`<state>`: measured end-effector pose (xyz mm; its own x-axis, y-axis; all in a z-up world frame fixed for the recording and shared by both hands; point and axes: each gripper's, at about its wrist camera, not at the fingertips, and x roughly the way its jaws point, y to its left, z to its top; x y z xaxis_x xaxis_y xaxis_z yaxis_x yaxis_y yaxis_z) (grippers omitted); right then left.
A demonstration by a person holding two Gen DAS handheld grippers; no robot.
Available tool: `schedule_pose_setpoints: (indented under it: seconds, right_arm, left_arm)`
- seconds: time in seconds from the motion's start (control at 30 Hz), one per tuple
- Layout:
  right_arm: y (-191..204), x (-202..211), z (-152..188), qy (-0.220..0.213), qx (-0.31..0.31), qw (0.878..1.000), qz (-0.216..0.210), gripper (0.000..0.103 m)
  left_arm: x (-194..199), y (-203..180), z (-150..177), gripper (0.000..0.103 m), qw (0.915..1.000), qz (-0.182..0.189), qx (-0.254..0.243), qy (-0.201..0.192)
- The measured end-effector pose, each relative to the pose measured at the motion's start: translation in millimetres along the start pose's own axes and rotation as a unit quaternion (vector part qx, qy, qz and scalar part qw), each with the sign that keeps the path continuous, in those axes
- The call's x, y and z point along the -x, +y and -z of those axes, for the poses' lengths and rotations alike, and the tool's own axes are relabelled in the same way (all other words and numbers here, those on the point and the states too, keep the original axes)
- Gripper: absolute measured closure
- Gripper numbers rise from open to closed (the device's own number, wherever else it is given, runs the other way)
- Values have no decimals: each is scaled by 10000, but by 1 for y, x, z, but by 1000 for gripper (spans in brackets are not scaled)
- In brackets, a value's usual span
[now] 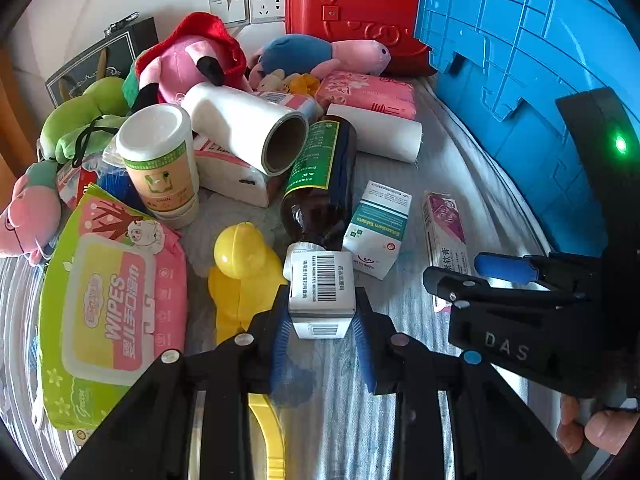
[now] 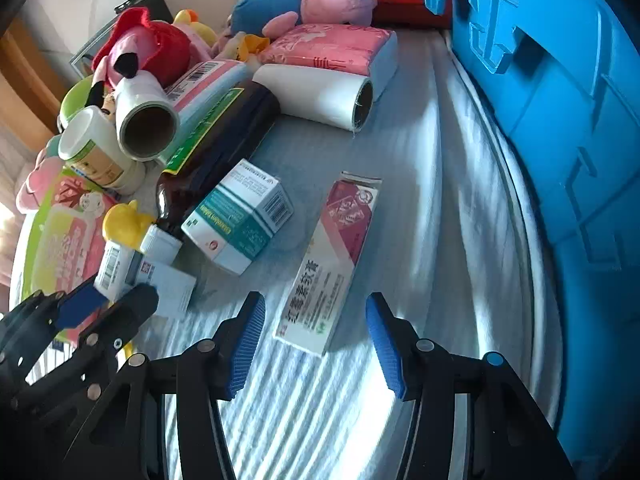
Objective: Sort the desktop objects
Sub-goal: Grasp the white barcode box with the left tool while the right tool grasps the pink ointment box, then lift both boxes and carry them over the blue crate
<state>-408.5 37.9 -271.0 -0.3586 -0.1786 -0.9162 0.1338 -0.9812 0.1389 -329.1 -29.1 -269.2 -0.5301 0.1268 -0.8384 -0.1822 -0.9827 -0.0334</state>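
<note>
Sorting looks barely begun: soft toys (image 1: 188,60), rolls (image 1: 248,128), a brown bottle (image 1: 320,184), a wipes pack (image 1: 116,308) and medicine boxes lie jumbled on the striped table (image 2: 440,160) beside the blue crate (image 2: 560,120). The left gripper (image 1: 322,320) is closed on a small white barcoded box (image 1: 322,288), just in front of the bottle's cap. The right gripper (image 2: 316,336) stands open with nothing held, straddling the near end of a long ointment box (image 2: 328,268) lying flat, pads clear of it.
</note>
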Motion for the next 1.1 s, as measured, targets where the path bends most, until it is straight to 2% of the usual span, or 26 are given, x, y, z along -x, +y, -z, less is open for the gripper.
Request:
schedule_pose_setpoints:
  seconds: [0.07,0.13,0.2,0.4,0.47,0.53,0.63,0.83,1.1]
  right_arm:
    - [5,-9,-6,28,-5,10000,85,55]
    - [13,-14,-9,-4,106,9997,202,68]
    - [21,-12,-8,1,173,9996,223,74]
    - [47,27,4,-365,286,9987,202,74]
    - [58,45,8,-557,305,9979,150,74]
    - [-9,81,34,-791,380,9961,101,74]
    - [9,111,49,-1212,529,9912,53,74]
    - [24,206,82,-2104,691,9751,98,74]
    - [39,287,109,-3039,803,9482,456,74]
  left_arm:
    - [1,0,1,74,10000,0,-10,-36]
    - [5,1,1,74,10000,-27,-33,-71]
    - [14,4,1,74,9999,-8,-5,-136]
    - [54,11,0,74,9988,-24,43,-486]
    - [71,13,0,74,9978,-66,12,-657]
    - [90,13,0,74,9961,-119,-56,-877]
    - [122,15,0,74,9920,-199,-119,-1240]
    - [186,19,2,74,9805,-225,-164,-1947]
    - [252,4,5,74,9638,-88,-252,-2653]
